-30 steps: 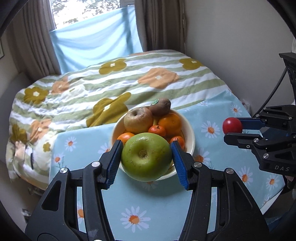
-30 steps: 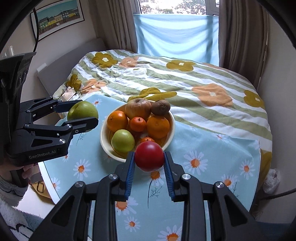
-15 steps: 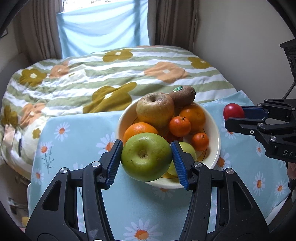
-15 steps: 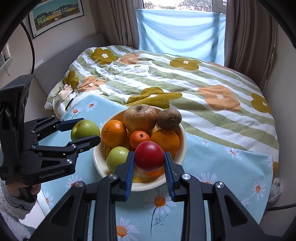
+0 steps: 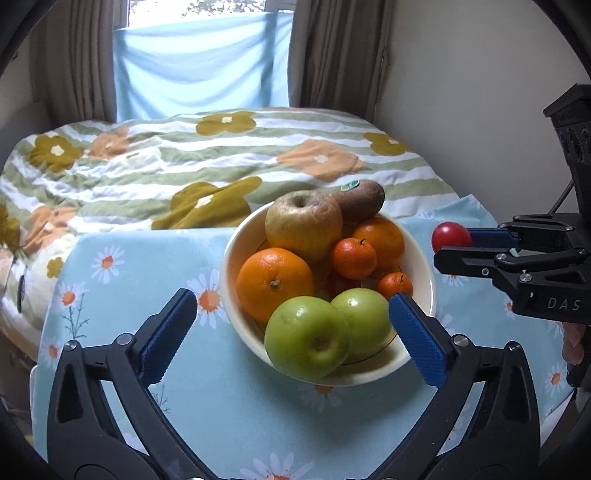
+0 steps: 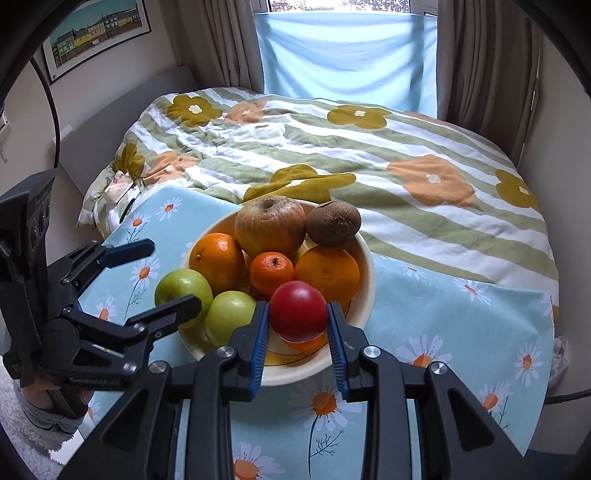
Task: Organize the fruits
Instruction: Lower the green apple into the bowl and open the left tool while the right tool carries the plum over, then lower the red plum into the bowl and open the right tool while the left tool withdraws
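A white bowl point(image 5: 236, 240) point(image 6: 364, 258) on the daisy tablecloth holds a brown apple point(image 5: 303, 225), a kiwi point(image 5: 360, 201), oranges, small mandarins and two green apples. The nearer green apple point(image 5: 308, 338) rests on the bowl's front rim, also shown in the right wrist view point(image 6: 181, 286). My left gripper point(image 5: 291, 336) is open, its jaws wide on either side of that apple, not touching it. My right gripper point(image 6: 297, 325) is shut on a red apple point(image 6: 298, 310) point(image 5: 451, 236), held just above the bowl's near right edge.
The small table with the blue daisy cloth point(image 5: 155, 266) stands against a bed with a striped flower quilt point(image 5: 184, 162). A curtained window is behind. A wall is close on the right point(image 5: 480, 92). A framed picture point(image 6: 96, 33) hangs left.
My left gripper opened and let the green apple go onto the bowl's front rim. My right gripper carried the red apple closer, to the bowl's edge.
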Demonstrator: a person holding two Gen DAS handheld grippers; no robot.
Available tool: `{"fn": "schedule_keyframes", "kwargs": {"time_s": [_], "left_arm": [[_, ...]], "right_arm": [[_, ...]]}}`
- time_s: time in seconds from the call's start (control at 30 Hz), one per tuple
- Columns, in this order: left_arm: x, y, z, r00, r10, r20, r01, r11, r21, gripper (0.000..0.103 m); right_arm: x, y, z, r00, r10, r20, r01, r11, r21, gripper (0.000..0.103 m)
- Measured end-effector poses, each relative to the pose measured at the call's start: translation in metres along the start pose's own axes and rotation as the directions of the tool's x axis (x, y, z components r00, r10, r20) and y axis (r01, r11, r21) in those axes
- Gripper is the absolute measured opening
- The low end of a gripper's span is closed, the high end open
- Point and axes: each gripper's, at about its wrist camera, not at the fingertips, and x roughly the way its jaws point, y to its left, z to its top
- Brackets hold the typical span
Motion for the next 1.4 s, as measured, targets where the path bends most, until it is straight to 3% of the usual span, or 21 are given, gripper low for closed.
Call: {"fn": "schedule_keyframes", "kwargs": {"time_s": [0.4,0.8,1.27,1.3,1.37,1.4], "left_arm": [[-0.04,0.022,0.007,0.994,0.103,-0.036,-0.103,0.995,-0.005,0.103],[-0.063,0.049,-0.023,0.976,0.193,-0.1,-0.194,0.981,0.001,0.103],[-0.057,0.059,-0.035,0.983,0.139,-0.12,-0.144,0.989,-0.028,0.103],[-0.057,0.06,-0.035,0.984,0.134,-0.119,-0.139,0.99,-0.027,0.103],[-0.057,0.061,-0.034,0.985,0.128,-0.113,-0.131,0.991,-0.018,0.103],[-0.058,0.06,-0.033,0.986,0.126,-0.108,-0.128,0.992,-0.012,0.103]], "right_arm": [[-0.008,0.004,0.003,1.0,0.02,0.006,-0.02,0.999,0.034,0.028],[0.022,0.012,0.008,0.997,0.065,-0.045,-0.062,0.995,0.082,0.028],[0.041,0.015,0.002,0.997,0.027,-0.07,-0.021,0.997,0.078,0.029],[0.042,0.015,0.002,0.997,0.02,-0.073,-0.015,0.997,0.078,0.034],[0.038,0.017,0.002,0.998,0.005,-0.055,-0.001,0.997,0.077,0.063],[0.035,0.018,0.001,0.999,0.003,-0.041,0.0,0.997,0.08,0.088]]}}
